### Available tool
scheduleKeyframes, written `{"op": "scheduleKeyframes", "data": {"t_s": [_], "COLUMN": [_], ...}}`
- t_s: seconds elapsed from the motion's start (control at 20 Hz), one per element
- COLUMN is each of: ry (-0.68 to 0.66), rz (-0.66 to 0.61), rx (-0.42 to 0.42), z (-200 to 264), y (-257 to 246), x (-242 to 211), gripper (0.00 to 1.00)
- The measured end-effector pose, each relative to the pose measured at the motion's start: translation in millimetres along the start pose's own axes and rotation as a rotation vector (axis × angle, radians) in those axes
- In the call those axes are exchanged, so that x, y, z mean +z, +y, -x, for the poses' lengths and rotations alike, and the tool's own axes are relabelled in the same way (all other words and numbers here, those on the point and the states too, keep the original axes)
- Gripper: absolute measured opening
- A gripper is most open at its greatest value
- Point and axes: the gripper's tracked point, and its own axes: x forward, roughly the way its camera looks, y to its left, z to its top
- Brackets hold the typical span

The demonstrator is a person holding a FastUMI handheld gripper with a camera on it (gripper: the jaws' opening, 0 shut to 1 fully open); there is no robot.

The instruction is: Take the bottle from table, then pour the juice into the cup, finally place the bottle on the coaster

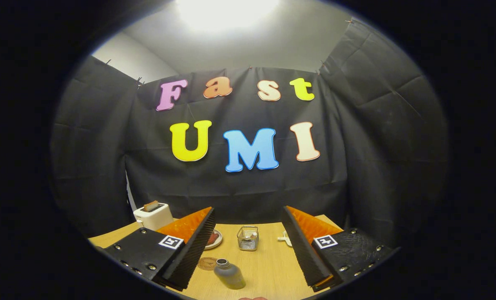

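A small dark grey bottle (229,274) with an open neck stands on the wooden table (268,266), low between my two fingers and nearer the left one. My gripper (248,214) is open, raised above the table, with nothing between its fingers. A round brown coaster (208,263) lies flat just left of the bottle, partly hidden behind the left finger (189,254). A white cup (286,239) shows at the inner edge of the right finger, mostly covered by it.
A small wire basket (248,238) stands mid-table beyond the bottle. A plate with food (213,239) lies left of it, partly hidden behind the left finger. A white toaster (153,216) holding a slice of bread sits at the table's far left corner. Black cloth walls close in the booth.
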Motion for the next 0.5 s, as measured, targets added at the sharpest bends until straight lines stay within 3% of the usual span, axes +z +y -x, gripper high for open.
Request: {"op": "scheduleKeyframes", "data": {"t_s": [0.5], "ry": [0.067], "rz": [-0.001], "rx": [0.029], "z": [-11.8], "y": [25.7], "x": [-104.4], "gripper": [0.98]}}
